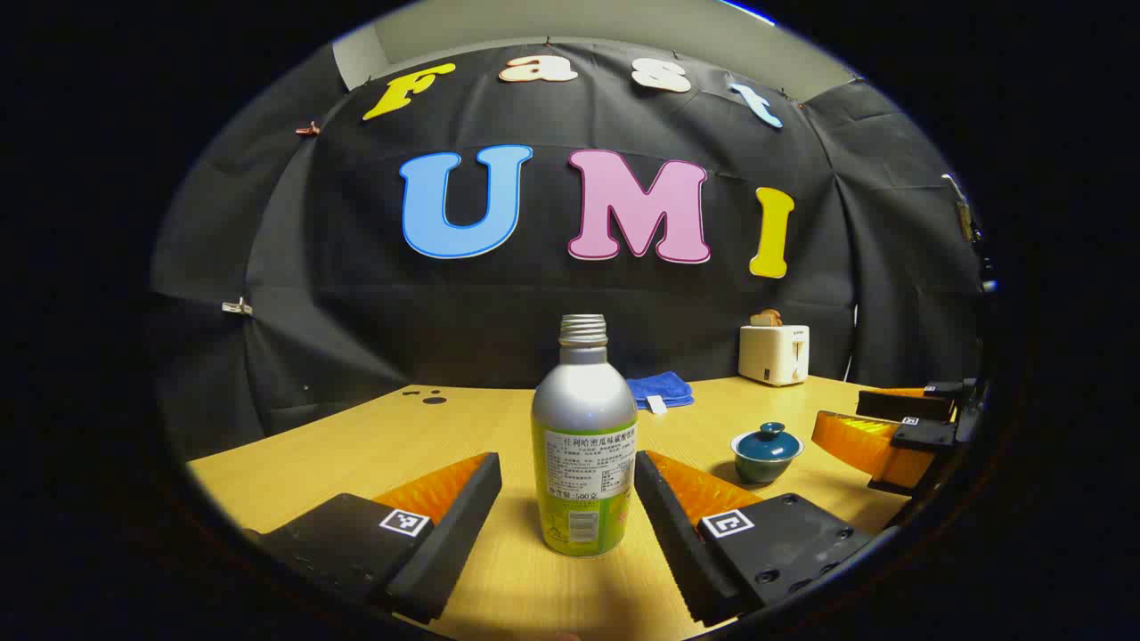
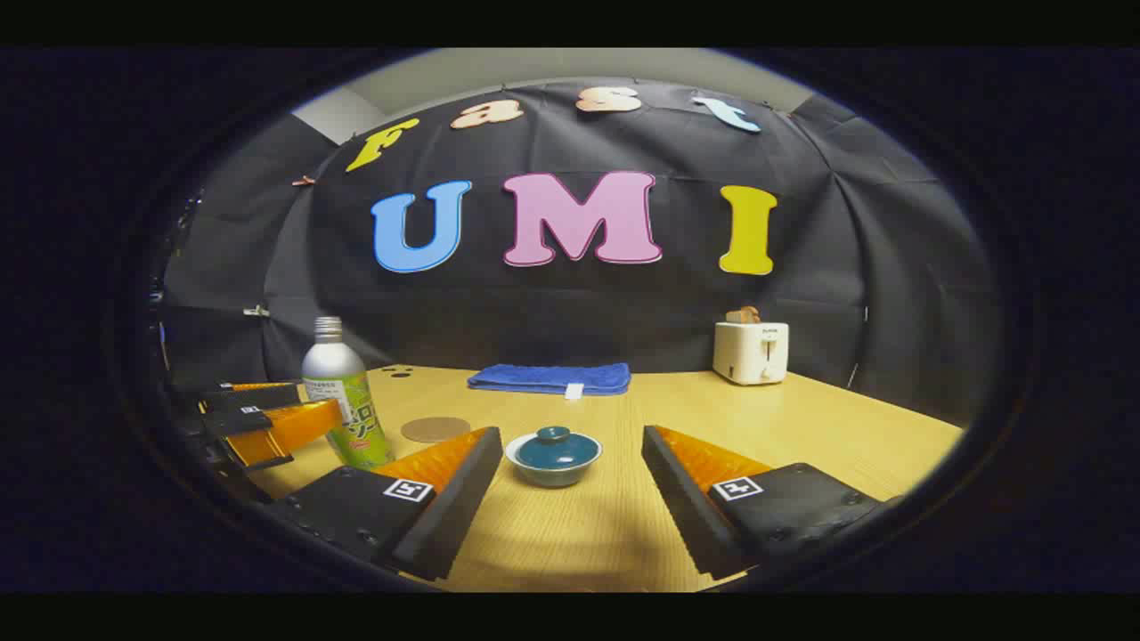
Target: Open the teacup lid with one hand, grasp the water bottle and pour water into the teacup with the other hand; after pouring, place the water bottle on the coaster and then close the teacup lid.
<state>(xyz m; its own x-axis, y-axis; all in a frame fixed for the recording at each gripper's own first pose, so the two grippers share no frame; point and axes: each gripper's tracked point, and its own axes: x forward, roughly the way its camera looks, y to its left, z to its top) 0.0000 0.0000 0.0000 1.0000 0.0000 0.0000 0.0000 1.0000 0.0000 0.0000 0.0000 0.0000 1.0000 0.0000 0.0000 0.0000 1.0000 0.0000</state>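
A silver and green water bottle stands upright and uncapped on the wooden table, between the spread fingers of my left gripper, which is open and apart from it. In the right gripper view the bottle stands at the left. A dark teal teacup with its lid on sits just ahead of my right gripper, which is open around empty space. The same teacup is to the bottle's right in the left gripper view. A round brown coaster lies behind the cup and bottle.
A folded blue cloth lies at the back of the table. A white toaster with bread in it stands at the back right. The other gripper's orange fingers come in from the right edge of the left gripper view.
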